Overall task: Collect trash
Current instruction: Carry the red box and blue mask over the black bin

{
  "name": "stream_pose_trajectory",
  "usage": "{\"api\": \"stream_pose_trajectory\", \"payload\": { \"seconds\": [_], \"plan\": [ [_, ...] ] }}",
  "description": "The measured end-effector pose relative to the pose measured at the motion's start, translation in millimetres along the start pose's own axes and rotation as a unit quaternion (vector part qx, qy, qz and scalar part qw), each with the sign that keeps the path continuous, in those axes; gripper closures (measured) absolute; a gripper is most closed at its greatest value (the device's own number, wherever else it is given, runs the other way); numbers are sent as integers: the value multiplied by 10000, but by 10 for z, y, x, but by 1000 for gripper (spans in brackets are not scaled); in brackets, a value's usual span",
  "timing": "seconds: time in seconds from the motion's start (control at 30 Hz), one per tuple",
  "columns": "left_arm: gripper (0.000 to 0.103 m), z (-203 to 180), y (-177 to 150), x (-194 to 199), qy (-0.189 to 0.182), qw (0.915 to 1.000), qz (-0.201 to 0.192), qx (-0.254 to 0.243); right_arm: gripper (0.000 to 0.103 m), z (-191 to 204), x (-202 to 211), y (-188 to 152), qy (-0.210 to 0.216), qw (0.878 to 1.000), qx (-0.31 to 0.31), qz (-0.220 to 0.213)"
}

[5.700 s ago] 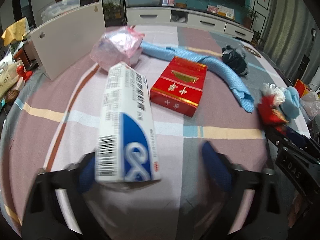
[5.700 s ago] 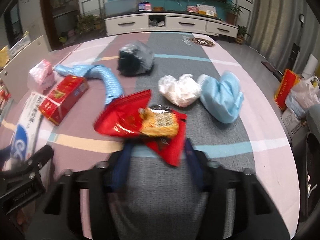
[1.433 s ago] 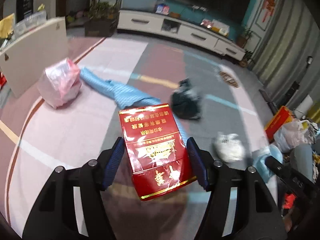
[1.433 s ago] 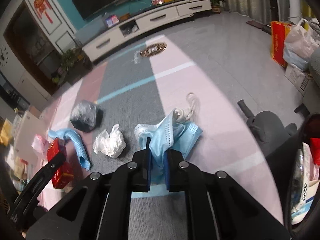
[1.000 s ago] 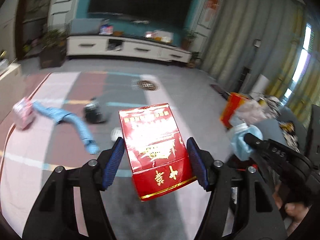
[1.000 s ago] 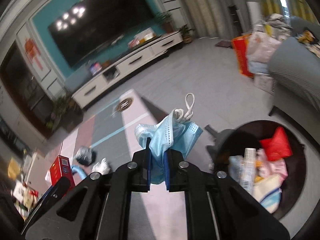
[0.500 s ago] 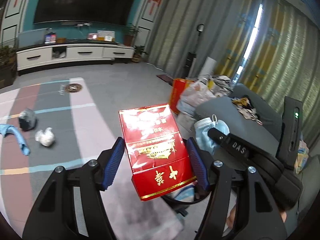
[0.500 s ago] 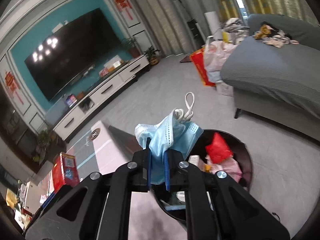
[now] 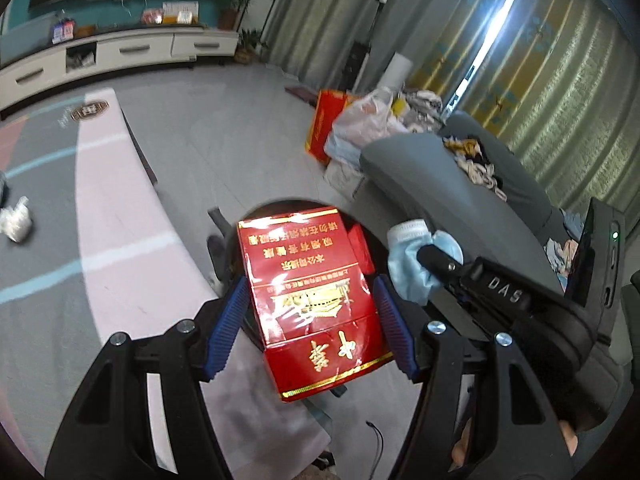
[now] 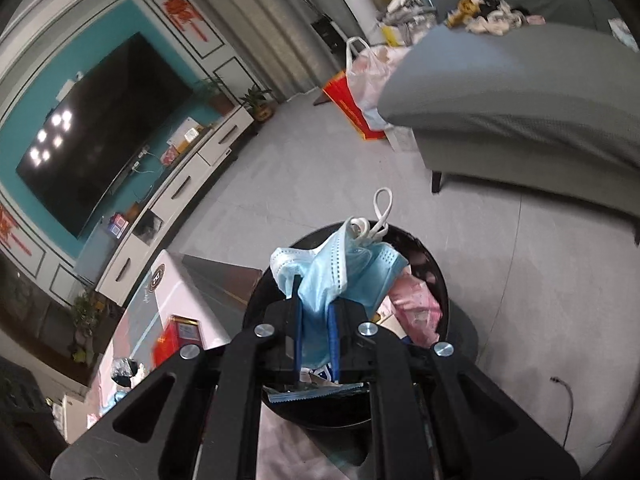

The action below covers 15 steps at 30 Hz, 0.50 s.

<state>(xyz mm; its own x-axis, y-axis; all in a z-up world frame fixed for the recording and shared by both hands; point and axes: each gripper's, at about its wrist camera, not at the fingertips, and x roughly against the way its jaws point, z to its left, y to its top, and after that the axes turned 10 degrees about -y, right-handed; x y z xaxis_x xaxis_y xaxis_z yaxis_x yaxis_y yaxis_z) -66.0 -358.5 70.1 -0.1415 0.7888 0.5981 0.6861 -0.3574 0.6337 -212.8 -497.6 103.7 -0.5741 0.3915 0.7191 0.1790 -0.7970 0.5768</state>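
Blue fingers (image 9: 390,328) of the left gripper (image 9: 312,330) clamp a red carton (image 9: 308,300) at frame centre; right gripper (image 10: 316,340) pinches a blue mask (image 10: 340,272) above the black bin (image 10: 456,320).

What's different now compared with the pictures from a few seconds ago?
Both grippers swung away from the table to the black bin. The left gripper, which earlier held a white box, now holds the red carton; the right gripper swapped its red wrapper for the blue mask. Over the last second neither grip changed.
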Motion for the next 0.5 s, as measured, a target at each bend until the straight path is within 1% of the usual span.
{"api": "stream_pose_trajectory", "payload": {
  "seconds": [0.1,0.23,0.33,0.5],
  "plan": [
    [38,43,-25,-165,-54,9996,248,94,91,-11,-50,-11,-126,9999,6,52],
    [38,92,-42,-353,-157,9985,496,166,91,-46,-166,-11,-202,9995,-102,240],
    [38,139,-58,-468,-230,9974,633,272,91,-67,-265,-8,-338,9987,-132,354],
    [38,121,-132,-636,-167,9962,830,202,91,-76,-366,-23,-480,9975,-150,488]
  ]
}}
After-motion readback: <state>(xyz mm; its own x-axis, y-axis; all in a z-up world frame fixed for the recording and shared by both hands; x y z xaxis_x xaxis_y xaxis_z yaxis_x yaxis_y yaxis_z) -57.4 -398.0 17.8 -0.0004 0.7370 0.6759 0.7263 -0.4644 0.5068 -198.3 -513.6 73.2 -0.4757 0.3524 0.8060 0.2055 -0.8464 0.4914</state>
